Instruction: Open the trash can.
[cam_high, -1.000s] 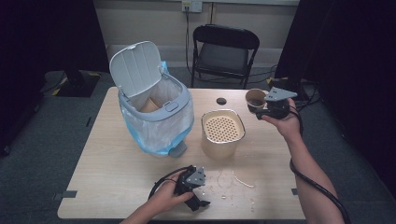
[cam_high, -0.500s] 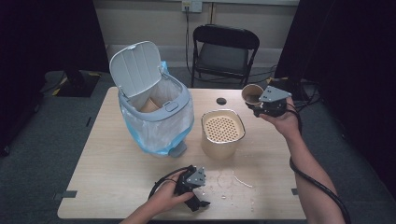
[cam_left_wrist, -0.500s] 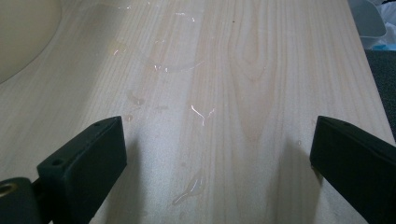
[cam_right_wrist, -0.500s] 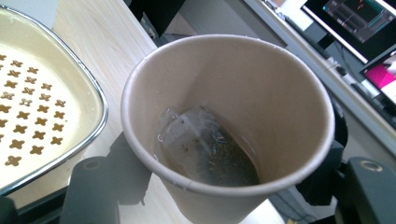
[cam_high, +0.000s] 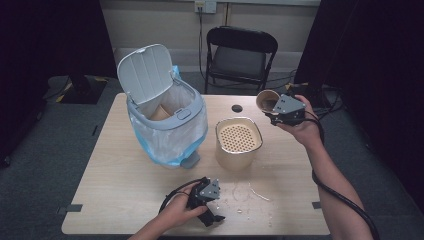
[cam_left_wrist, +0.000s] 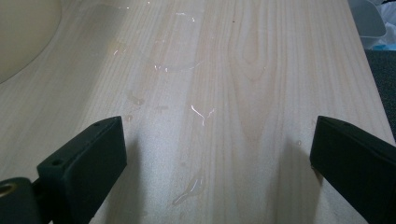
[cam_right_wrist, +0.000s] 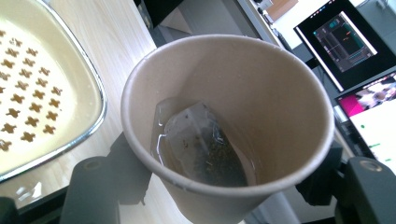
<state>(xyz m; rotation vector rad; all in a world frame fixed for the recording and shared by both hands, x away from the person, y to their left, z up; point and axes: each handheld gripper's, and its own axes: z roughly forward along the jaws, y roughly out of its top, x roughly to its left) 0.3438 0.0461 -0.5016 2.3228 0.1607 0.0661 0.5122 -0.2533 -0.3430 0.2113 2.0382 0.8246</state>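
My right gripper (cam_high: 274, 112) is shut on a brown paper cup (cam_high: 267, 99), held above the table's back right and tipped toward a beige container with a perforated strainer top (cam_high: 239, 136). In the right gripper view the cup (cam_right_wrist: 280, 93) sits between the black jaws of the right gripper (cam_right_wrist: 224, 186). A wet tea bag (cam_right_wrist: 201, 149) and a little liquid lie inside the cup. The strainer top (cam_right_wrist: 42, 84) is at the left. My left gripper (cam_high: 212, 218) rests open near the table's front edge. Wet wood lies between the wide jaws of the left gripper (cam_left_wrist: 217, 140).
A grey bin (cam_high: 167, 120) with a blue liner and raised lid stands at the left. A small black cap (cam_high: 237, 108) lies behind the container. Water streaks (cam_high: 250, 192) mark the front of the table. A black chair (cam_high: 240, 55) stands behind it.
My right gripper has lifted the cup slightly, carried it left toward the strainer container and tipped it further. The left gripper has stayed in place.
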